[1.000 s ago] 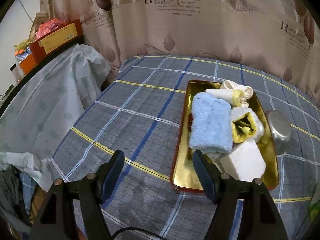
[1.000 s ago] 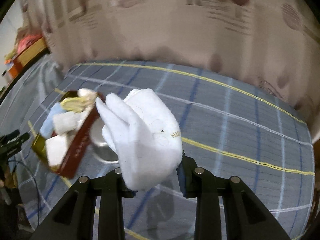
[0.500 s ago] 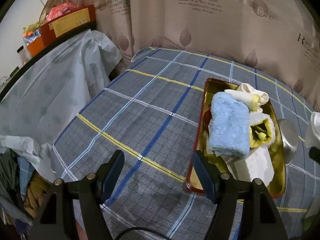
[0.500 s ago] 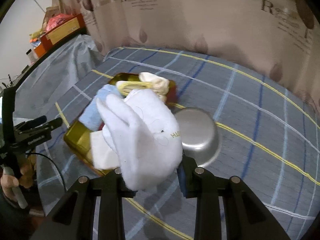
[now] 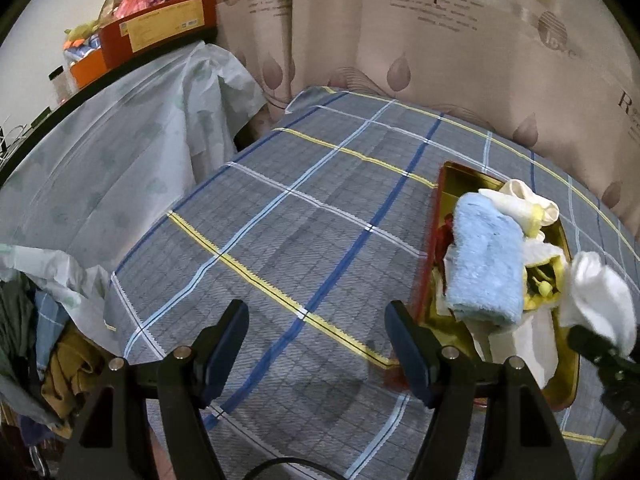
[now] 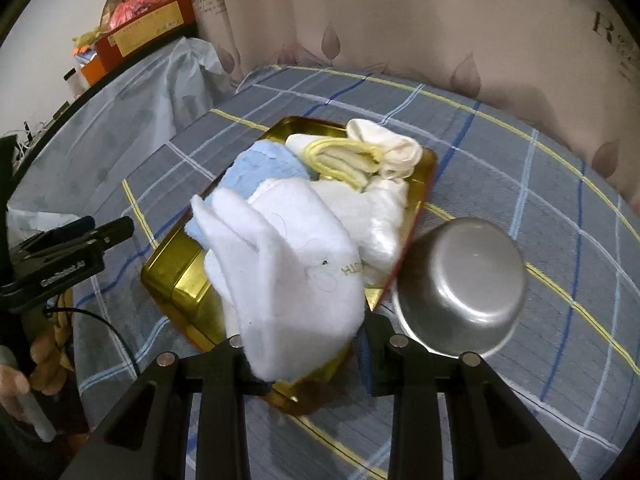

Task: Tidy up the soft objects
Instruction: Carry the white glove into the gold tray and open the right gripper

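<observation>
On a shelf at far left sits a red box (image 5: 158, 28) with a yellow label whose print is too small to read, above a pale sheet (image 5: 100, 152) draped down beside the bed. The left gripper (image 5: 316, 344) hangs over the plaid cover (image 5: 304, 216), its jaws spread wide with nothing between them. From the right wrist view its side carries white lettering, too blurred to make out, and a hand (image 6: 16, 380) grips its handle.

Right of it lies the gold tin (image 6: 180, 280) with red outer walls, packed with a blue towel (image 5: 484, 264), a yellow-edged cloth (image 6: 340, 156), a cream sock (image 6: 388, 144) and other white cloths.

The right gripper (image 6: 304, 344) is clenched on a white sock (image 6: 288, 276), which stands up from the jaws above the near end of the tin. Pale letters near the sock's cuff read roughly "HTU", upside down and partly hidden.

A steel bowl (image 6: 460, 284) rests upside down just beside the tin's right wall.

The curtain (image 5: 400, 40) behind bears the words "Romantic feeling" in dark print, with smaller lines below that are unreadable, and a round emblem reading "love".
</observation>
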